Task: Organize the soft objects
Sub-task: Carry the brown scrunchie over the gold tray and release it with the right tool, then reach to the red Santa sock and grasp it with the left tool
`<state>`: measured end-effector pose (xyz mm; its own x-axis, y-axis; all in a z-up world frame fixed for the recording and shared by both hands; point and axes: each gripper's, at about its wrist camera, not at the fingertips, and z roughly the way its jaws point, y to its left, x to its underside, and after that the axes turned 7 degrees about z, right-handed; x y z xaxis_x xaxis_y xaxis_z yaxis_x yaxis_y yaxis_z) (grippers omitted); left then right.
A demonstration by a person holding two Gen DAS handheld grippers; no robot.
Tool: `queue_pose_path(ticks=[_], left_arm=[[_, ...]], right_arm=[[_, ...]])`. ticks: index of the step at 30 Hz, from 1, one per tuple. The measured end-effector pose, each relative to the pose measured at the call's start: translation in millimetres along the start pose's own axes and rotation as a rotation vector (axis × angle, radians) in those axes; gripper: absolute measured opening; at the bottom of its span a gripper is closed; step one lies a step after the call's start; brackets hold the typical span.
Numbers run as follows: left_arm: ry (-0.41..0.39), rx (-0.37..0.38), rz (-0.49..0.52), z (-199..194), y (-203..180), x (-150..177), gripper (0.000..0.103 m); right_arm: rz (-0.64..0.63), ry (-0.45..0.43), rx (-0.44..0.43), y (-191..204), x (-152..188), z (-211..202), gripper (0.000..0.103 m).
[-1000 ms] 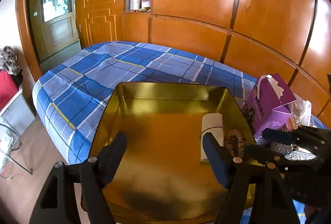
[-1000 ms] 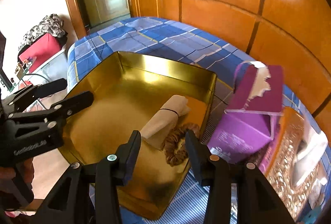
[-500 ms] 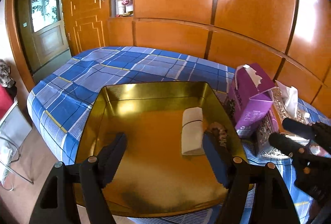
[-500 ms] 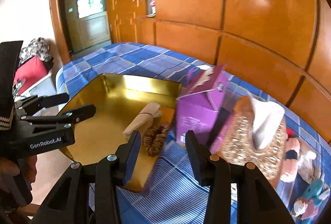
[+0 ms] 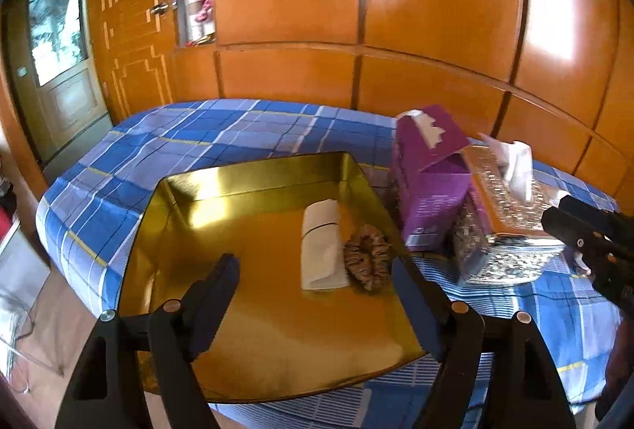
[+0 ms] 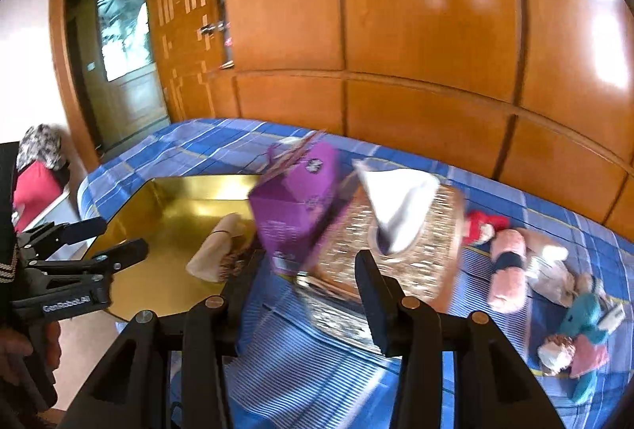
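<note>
A gold metal tray [image 5: 253,341] [image 6: 166,215] lies on the blue plaid bed. In it lie a rolled white cloth [image 5: 321,246] [image 6: 216,250] and a brown scrunchie [image 5: 366,256] beside it. My left gripper [image 5: 315,282] is open and empty above the tray's near part. My right gripper [image 6: 307,276] is open and empty, over the bed in front of the tissue boxes. Several small soft toys lie at the right: a red one [image 6: 481,225], a pink one [image 6: 509,268] and a teal one [image 6: 584,322].
A purple tissue box [image 5: 430,187] [image 6: 295,209] leans against a glittery tissue box [image 5: 503,219] [image 6: 400,234] right of the tray. Orange wooden wardrobe panels [image 5: 436,12] back the bed. A door [image 5: 59,64] stands at the left. The floor drops off left of the bed.
Both grippers have swung to the right. The right wrist view has left the tray and now takes in the tissue boxes and soft toys. Both grippers stayed open and empty.
</note>
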<state>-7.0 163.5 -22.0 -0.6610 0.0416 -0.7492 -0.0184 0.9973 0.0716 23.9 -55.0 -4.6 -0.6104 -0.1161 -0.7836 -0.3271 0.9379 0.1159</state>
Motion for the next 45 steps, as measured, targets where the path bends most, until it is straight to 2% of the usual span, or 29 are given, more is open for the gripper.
queue_pose_path(ticks=[4,10,15,18,22,25,27,30,35,41,45], left_arm=[[-0.052,0.046,0.054,-11,-11,-9,0.079],[-0.111,0.14,0.14,-24,-44,-36,0.079],[-0.139,0.218,0.279,-28,-91,-68,0.079],[-0.118,0.274,0.37,-23,-124,-96,0.079],[-0.036,0.346,0.479,-3,-180,-142,0.079],[0.023,0.352,0.6,23,-230,-171,0.083],[0.05,0.328,0.668,44,-259,-185,0.083],[0.155,0.309,0.771,87,-298,-201,0.082],[0.333,0.258,0.937,160,-350,-202,0.079],[0.458,0.195,1.118,217,-380,-177,0.073],[0.533,0.18,1.178,244,-390,-162,0.07]], right_arm=[[0.047,-0.007,0.056,-31,11,-15,0.045],[0.191,0.07,0.195,-103,45,-30,0.045],[0.316,0.109,0.293,-155,75,-45,0.045],[0.371,0.123,0.315,-173,87,-49,0.045],[0.402,0.121,0.316,-184,95,-52,0.045],[0.391,0.123,0.298,-182,96,-51,0.045],[0.385,0.131,0.278,-180,97,-50,0.045],[0.371,0.135,0.266,-179,96,-48,0.045],[0.392,0.141,0.25,-185,98,-47,0.045],[0.446,0.149,0.24,-201,100,-46,0.045],[0.459,0.137,0.243,-211,96,-46,0.045]])
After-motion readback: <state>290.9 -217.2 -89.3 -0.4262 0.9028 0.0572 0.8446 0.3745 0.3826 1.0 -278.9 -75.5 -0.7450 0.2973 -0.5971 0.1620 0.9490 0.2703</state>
